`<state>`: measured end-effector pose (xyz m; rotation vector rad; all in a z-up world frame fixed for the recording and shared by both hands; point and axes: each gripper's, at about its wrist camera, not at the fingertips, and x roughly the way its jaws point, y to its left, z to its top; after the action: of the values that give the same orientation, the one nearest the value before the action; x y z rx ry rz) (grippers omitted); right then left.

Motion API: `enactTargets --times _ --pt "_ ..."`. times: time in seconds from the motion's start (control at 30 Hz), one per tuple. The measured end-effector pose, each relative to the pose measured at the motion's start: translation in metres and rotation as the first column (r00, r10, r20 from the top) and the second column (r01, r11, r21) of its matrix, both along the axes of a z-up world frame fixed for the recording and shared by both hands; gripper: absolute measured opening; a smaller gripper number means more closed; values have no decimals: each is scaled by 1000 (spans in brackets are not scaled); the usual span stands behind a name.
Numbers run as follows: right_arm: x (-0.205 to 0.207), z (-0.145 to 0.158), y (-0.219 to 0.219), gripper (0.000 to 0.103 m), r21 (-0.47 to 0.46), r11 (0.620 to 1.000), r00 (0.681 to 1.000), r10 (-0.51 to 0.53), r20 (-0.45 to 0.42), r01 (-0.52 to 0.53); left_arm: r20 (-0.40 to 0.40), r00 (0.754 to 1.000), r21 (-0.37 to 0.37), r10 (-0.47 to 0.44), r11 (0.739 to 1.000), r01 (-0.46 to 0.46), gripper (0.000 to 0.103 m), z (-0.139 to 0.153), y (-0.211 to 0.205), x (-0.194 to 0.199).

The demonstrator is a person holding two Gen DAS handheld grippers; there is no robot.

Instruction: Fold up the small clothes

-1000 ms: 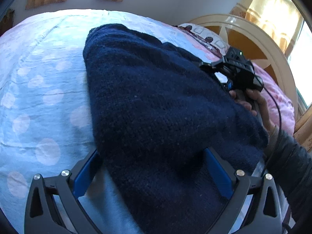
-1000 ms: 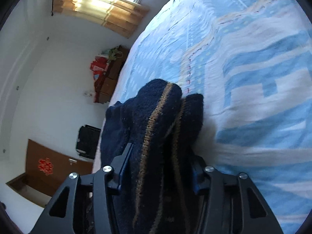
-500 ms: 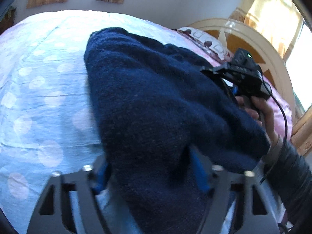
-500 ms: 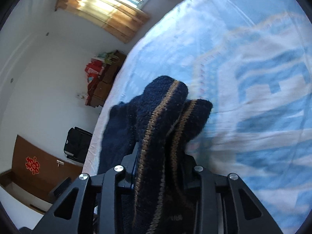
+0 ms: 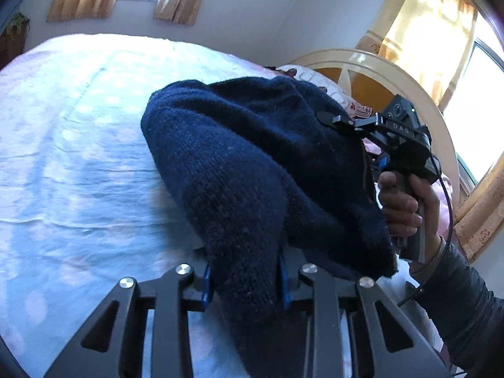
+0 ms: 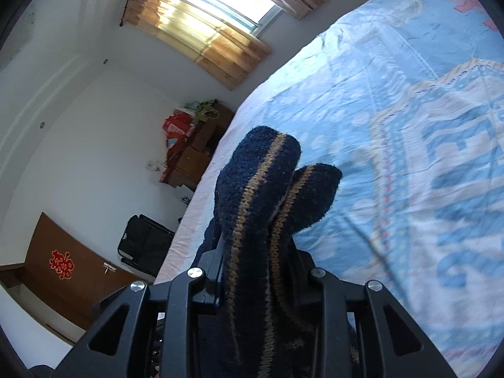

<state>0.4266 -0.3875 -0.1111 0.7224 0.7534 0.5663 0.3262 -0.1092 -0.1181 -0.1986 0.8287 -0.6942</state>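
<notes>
Pinching navy sweater [image 5: 252, 163], left hand-held gripper [image 5: 245, 278], right hand-held gripper [image 6: 256, 271] likewise, raised above bed [image 5: 72, 132].

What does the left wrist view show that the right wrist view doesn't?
Only the left wrist view shows the right gripper from outside, the right hand on its handle, and a round cream headboard. Only the right wrist view shows the sweater's tan stripes, a brown door, a black chair and red boxes. Both show the navy sweater pinched in that camera's own jaws, raised over the blue bedsheet, plus a curtained window.
</notes>
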Motion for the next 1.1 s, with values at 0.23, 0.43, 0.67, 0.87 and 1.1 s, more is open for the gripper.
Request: enactTargets --times 0.23,0.43,0.67,0.87,1.1 --pt "-18 15 49 31 22 998 998 54 15 -55 44 997 12 56 998 -57 32 24 51 -27" --pt "-28 20 102 31 51 992 994 111 16 -112 70 991 19 112 993 -113 32 35 88 -49" --pt "-29 21 171 31 62 978 980 198 5 -198 83 976 22 201 979 -203 32 39 120 -73" --pt "-24 12 228 31 71 964 966 259 -12 -257 75 958 24 278 960 -280 32 38 147 -88" --pt "-20 6 279 31 61 949 949 313 -32 -311 73 938 26 340 939 -343 32 34 164 -104"
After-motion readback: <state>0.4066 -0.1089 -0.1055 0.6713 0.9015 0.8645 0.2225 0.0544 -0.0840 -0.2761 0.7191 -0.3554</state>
